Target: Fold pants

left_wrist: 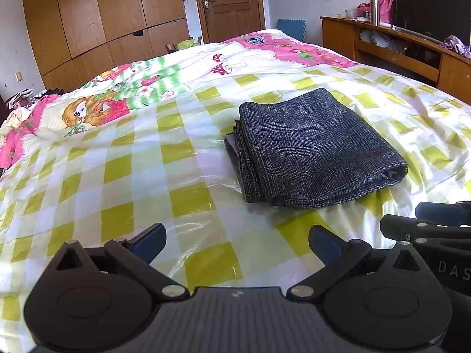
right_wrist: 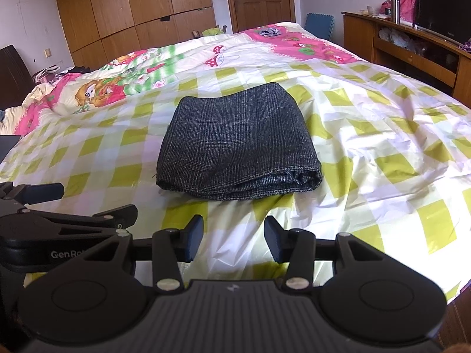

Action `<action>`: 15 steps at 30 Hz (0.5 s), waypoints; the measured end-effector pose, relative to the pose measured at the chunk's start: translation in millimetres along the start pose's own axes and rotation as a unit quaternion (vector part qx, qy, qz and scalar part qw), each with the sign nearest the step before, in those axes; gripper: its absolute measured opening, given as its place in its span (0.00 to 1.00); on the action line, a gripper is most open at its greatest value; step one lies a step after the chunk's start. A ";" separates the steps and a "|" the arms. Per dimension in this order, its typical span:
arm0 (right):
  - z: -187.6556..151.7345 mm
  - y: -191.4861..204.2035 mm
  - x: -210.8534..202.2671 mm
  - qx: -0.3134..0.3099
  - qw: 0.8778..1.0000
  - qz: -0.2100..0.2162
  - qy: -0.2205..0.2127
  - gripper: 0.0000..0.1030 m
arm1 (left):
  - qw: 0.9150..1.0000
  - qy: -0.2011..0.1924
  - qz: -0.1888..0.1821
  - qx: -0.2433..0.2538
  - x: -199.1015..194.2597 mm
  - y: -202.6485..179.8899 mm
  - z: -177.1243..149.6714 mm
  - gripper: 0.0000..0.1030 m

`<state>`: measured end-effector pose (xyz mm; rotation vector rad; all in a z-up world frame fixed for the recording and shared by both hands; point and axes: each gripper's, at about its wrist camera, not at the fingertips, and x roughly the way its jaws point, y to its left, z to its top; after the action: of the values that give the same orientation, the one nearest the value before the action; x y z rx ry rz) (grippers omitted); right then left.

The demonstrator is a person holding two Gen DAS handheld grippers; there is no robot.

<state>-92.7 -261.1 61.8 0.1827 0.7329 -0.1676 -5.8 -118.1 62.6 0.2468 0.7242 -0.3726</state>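
The pants (right_wrist: 238,144) lie folded into a compact stack mid-bed on the checkered sheet (right_wrist: 382,135), apparently finished. The left claw (left_wrist: 237,245) and right claw (right_wrist: 233,239) hang spread and empty just short of it.

A home bedroom: a wide bed (left_wrist: 117,176) spread with a yellow-and-white checked cover fills the floor, a cartoon-print quilt (left_wrist: 97,108) bunched toward its far edge. Behind stand a wooden wardrobe (left_wrist: 97,14) and panelled door (left_wrist: 229,0); a television (left_wrist: 432,11) sits on a wooden sideboard (left_wrist: 368,41).
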 end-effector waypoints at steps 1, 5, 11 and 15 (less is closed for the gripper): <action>-0.4 -0.1 -0.1 0.000 1.000 0.000 0.001 0.45 | 1.000 0.001 0.001 -0.001 -0.3 0.1 -0.3 1.00; -1.6 1.2 -0.4 -0.001 1.000 -0.002 0.002 0.45 | 1.000 0.003 0.003 -0.002 0.1 1.0 -1.2 1.00; -1.6 2.7 -1.2 -0.003 1.000 -0.005 0.004 0.45 | 1.000 0.006 0.003 -0.006 0.5 1.3 -2.3 1.00; -0.8 2.5 -0.7 -0.003 1.000 -0.005 0.005 0.45 | 1.000 0.007 0.002 -0.008 0.5 2.5 -3.3 1.00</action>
<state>-93.2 -258.4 62.0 0.1743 0.7437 -0.1735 -6.4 -114.7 60.1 0.2365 0.7402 -0.3607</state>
